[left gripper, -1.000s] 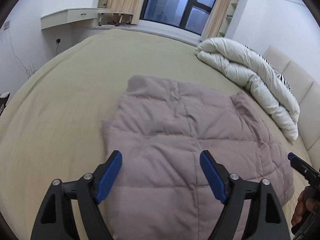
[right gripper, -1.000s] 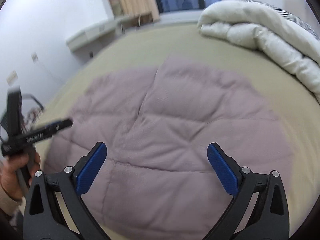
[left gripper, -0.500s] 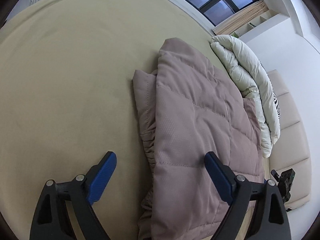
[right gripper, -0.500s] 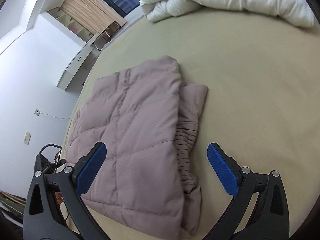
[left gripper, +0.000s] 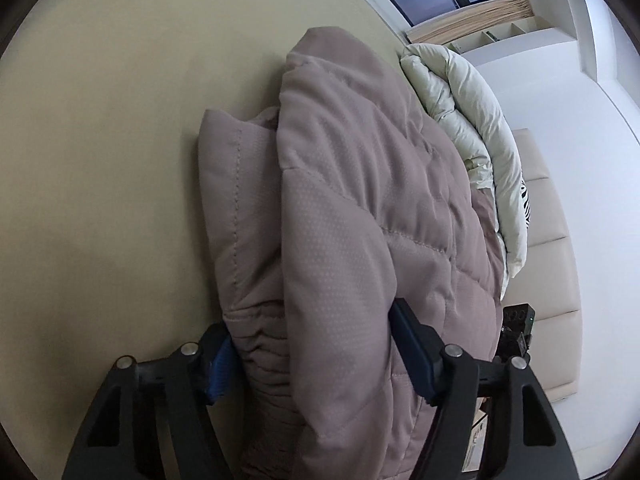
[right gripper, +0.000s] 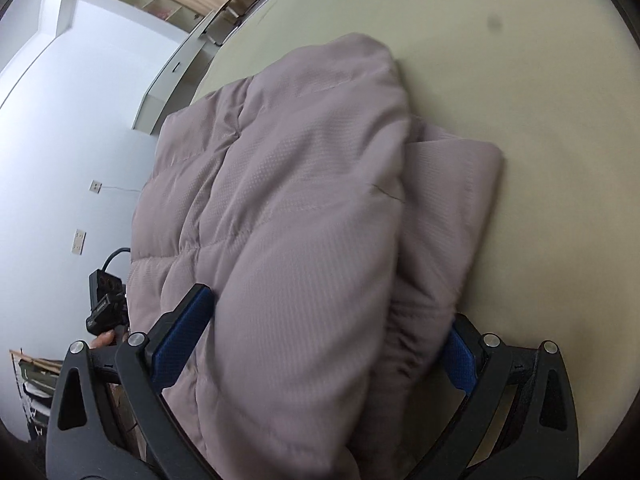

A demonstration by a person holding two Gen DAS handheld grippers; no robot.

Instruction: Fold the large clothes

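Now both tools are down at the near edge of the puffy mauve quilted down jacket [left gripper: 360,208], which lies partly folded on the wide beige bed [left gripper: 100,160], a sleeve or side panel doubled under its top layer. That jacket looks light and very soft, thick with filling and with a smooth shell that may slide between the pads, so my judgement is that the bite should take in every stacked layer at the edge, deep enough that the loft cannot squeeze out. Left tool [left gripper: 316,360] lies low and level, its blue-padded jaws spread wide on either side of the bunched hem, fabric bulging between them; they bracket it but have not clamped. Right tool [right gripper: 320,344] mirrors that at the opposite end of the same edge, jaws likewise wide apart with the folded bulk filling the gap, and its view is a little blurred. Each wrist view catches the other tool's body at the jacket's far side. Beyond the jacket, a rolled cream white duvet [left gripper: 472,120] sits against the padded headboard [left gripper: 552,240].
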